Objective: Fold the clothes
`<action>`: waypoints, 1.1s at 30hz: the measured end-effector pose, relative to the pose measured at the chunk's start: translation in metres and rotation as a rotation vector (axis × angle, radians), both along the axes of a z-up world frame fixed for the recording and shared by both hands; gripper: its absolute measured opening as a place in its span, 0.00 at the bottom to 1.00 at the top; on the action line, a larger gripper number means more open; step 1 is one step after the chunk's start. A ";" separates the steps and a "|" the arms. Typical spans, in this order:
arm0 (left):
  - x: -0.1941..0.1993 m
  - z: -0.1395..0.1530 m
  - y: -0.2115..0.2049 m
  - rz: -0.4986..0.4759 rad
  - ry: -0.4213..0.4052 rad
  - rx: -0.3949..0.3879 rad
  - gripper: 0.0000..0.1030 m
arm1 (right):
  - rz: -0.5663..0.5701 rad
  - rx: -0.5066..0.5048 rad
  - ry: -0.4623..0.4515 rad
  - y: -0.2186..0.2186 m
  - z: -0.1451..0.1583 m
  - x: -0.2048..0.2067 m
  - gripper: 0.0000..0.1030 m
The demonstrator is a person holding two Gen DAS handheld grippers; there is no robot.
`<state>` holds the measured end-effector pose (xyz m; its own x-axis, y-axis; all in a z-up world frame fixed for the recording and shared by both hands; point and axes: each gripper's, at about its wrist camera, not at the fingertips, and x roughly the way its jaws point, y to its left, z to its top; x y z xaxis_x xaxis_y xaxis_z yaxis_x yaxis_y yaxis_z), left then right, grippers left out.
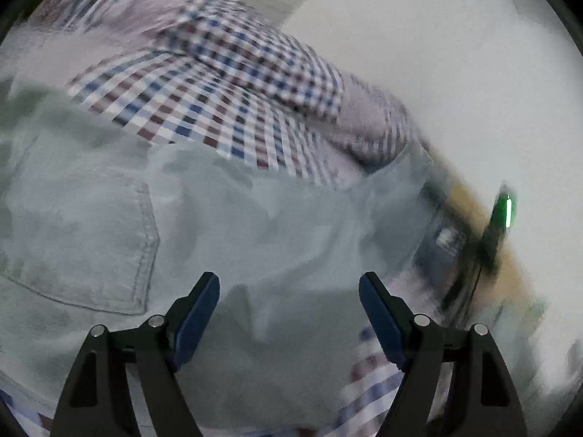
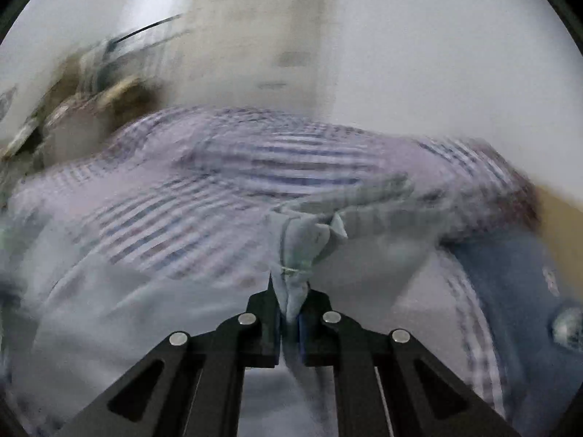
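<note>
Pale grey-green trousers (image 1: 226, 225) fill the lower left-wrist frame, checked shirt (image 1: 218, 87) lying above them. We find the left gripper (image 1: 289, 291) spread wide, holding nothing. We find the right gripper (image 2: 289, 306) clamped on a trouser fold, centre frame.

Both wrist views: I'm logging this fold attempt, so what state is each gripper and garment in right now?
Left gripper: open, holding nothing, above the pale jeans.
Right gripper: shut on a bunched edge of the pale jeans.
Pale jeans: crumpled, unfolded, back pocket up.
Checked shirt: rumpled, unfolded, beside the jeans.
</note>
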<state>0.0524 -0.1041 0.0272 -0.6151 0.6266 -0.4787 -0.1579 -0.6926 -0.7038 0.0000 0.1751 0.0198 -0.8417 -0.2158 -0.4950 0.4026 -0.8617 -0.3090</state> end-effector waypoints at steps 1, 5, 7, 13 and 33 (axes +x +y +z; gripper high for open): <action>-0.003 -0.003 -0.009 0.018 -0.022 0.060 0.80 | 0.067 0.050 -0.039 -0.028 -0.018 0.010 0.05; -0.011 -0.019 -0.020 0.035 -0.101 0.153 0.80 | 0.113 0.207 -0.167 -0.084 -0.097 0.036 0.05; -0.013 -0.022 -0.018 0.025 -0.115 0.156 0.80 | 0.063 0.265 -0.148 -0.096 -0.119 0.046 0.05; -0.017 -0.028 -0.011 -0.017 -0.149 0.228 0.80 | -0.080 0.153 -0.133 -0.091 -0.098 0.049 0.37; -0.025 -0.040 0.002 0.015 -0.210 0.225 0.82 | -0.099 -0.224 -0.276 -0.085 -0.072 0.031 0.42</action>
<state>0.0272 -0.1022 -0.0128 -0.5275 0.7229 -0.4463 0.0165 -0.5165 -0.8561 0.0314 0.0906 -0.0527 -0.7050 -0.2685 -0.6564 0.3555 -0.9347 0.0006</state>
